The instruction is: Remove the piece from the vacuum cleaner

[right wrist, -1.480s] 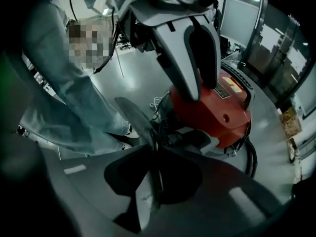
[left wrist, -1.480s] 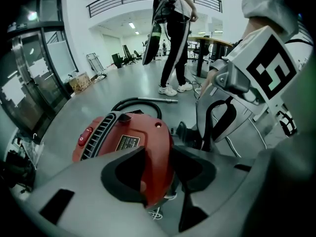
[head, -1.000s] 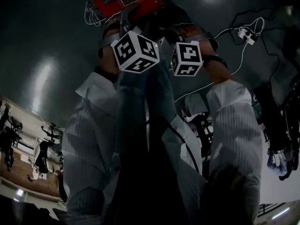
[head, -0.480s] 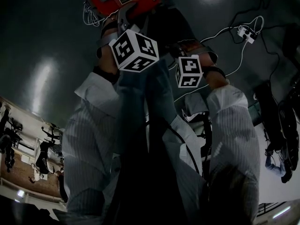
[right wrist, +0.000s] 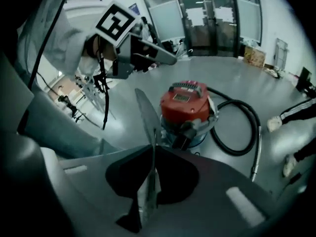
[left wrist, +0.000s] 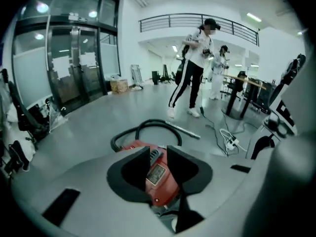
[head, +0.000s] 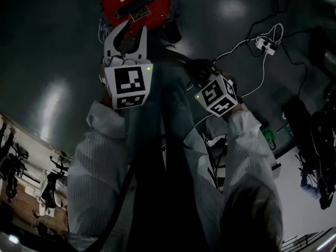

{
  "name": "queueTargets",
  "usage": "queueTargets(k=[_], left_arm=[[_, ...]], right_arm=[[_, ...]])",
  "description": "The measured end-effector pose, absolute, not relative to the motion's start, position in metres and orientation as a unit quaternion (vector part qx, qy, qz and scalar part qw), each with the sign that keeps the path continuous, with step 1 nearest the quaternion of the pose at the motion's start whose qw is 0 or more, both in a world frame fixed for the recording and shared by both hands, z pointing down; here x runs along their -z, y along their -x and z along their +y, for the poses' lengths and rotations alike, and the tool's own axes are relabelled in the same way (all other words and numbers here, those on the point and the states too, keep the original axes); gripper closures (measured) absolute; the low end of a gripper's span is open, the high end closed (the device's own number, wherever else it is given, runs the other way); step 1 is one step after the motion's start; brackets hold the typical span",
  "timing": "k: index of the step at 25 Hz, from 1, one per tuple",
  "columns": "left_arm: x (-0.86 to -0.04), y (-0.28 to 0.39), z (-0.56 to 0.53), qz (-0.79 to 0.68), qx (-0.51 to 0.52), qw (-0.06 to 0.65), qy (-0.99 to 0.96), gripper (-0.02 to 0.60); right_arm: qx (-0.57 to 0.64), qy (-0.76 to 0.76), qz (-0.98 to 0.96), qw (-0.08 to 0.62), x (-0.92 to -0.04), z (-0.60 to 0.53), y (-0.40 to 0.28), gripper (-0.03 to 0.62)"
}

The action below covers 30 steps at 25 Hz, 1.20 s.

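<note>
The red vacuum cleaner (head: 135, 7) stands on the dark floor, with its black hose (right wrist: 237, 127) curling beside it. My left gripper (head: 126, 35) hangs above the vacuum cleaner (left wrist: 159, 177); its jaws have just been closing, a gap still shows between them and nothing is in it. My right gripper (right wrist: 153, 147) is shut on a thin flat grey piece (right wrist: 146, 117) that sticks up between its jaws, held off the vacuum cleaner (right wrist: 183, 102). Its marker cube (head: 216, 96) shows right of centre in the head view.
A white power strip (head: 265, 43) with its cable lies on the floor to the right. A metal wand (left wrist: 182, 131) lies past the hose (left wrist: 145, 130). A person (left wrist: 195, 68) walks farther back, near tables (left wrist: 244, 90). Glass doors (left wrist: 74, 68) stand at the left.
Both grippers have lifted away from the vacuum cleaner and rolled. The left gripper's white fingers now show apart above the red body. The right marker cube has shifted down and right.
</note>
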State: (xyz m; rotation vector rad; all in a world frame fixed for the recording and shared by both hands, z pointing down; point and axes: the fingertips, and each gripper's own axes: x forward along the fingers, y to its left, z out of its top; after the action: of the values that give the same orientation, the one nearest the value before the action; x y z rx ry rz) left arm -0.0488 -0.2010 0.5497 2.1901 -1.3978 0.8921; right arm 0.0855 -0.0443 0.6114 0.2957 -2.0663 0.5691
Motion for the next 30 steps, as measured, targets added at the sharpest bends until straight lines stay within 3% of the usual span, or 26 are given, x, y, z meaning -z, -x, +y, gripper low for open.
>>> queueTargets(k=[3,8,16,23,30], left_arm=[[-0.462,0.070,-0.213,-0.530,-0.284,0.160,-0.783,0.517],[-0.293,0.118,-0.201,-0.605,-0.226,0.137,-0.751,0.549],[-0.126,0.125,-0.135,-0.647,-0.195,0.071,-0.733,0.551],[-0.044,0.115,-0.126,-0.660,-0.135,0.034,-0.739,0.555],[-0.021,0.109,-0.133,-0.657,-0.102,0.033,-0.746,0.555]], right_arm=[[-0.238,-0.181,-0.856,0.421,-0.537,-0.076,-0.068,0.572],[-0.238,-0.251,-0.875,0.340,-0.390,-0.106,-0.027,0.572],[-0.187,-0.301,-0.914,0.195,-0.176,-0.113,0.008,0.572],[-0.124,-0.321,-0.934,0.095,-0.064,-0.119,0.017,0.572],[-0.101,-0.328,-0.934,0.096,-0.045,-0.121,0.017,0.572]])
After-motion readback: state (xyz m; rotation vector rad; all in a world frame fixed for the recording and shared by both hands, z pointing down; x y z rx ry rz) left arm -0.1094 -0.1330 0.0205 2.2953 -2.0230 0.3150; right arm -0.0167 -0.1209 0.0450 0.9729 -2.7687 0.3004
